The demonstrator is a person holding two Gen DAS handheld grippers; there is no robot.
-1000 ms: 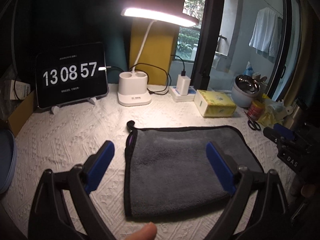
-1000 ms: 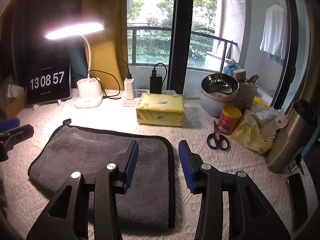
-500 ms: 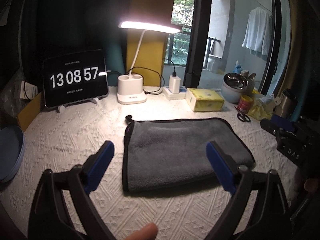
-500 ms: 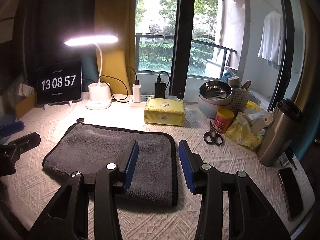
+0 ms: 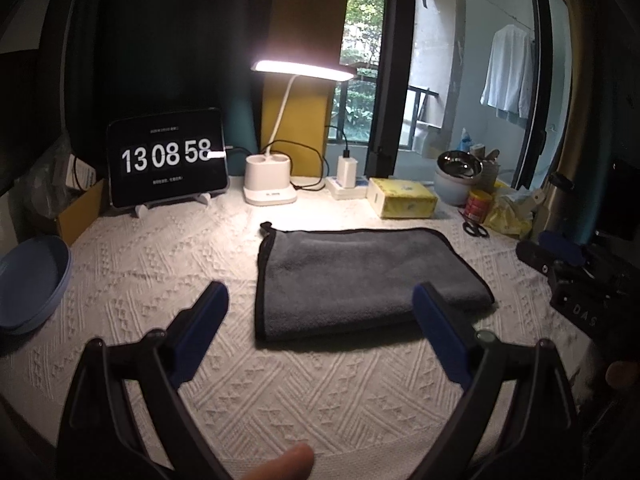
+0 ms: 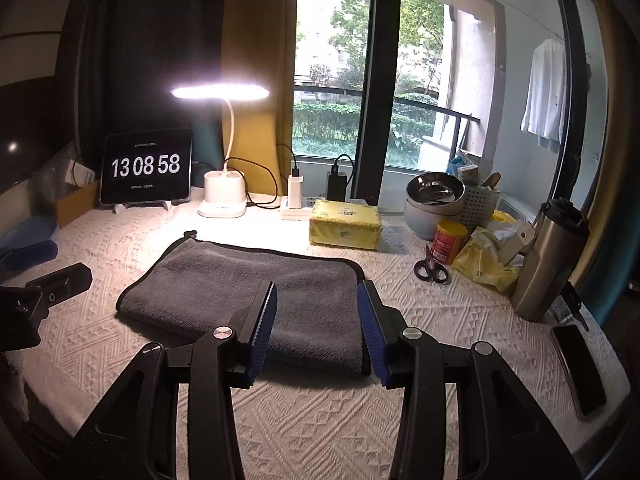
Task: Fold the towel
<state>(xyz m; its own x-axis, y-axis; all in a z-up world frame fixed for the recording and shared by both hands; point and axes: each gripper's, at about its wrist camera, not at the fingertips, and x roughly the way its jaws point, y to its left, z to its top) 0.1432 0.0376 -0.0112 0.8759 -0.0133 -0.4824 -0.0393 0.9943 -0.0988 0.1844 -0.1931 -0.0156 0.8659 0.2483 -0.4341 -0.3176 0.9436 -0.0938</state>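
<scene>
A grey towel (image 5: 360,276) with black trim lies folded flat on the white textured tablecloth (image 5: 160,280); it also shows in the right wrist view (image 6: 248,284). My left gripper (image 5: 320,312) is wide open and empty, held above the cloth just short of the towel's near edge. My right gripper (image 6: 316,312) is open and empty, above the towel's near right corner. The right gripper (image 5: 568,268) shows at the right edge of the left wrist view, and the left gripper (image 6: 48,288) shows at the left of the right wrist view.
At the back stand a tablet clock (image 5: 168,160), a lit desk lamp (image 5: 272,188), a charger (image 5: 348,176) and a yellow tissue pack (image 5: 404,200). A blue bowl (image 5: 28,280) is left. Scissors (image 6: 432,268), a red can (image 6: 448,240), a steel flask (image 6: 548,260) and a phone (image 6: 580,368) are right.
Both grippers have pulled back and risen away from the towel, so it looks smaller and farther. The towel has not moved. The clock changed from 57 to 58.
</scene>
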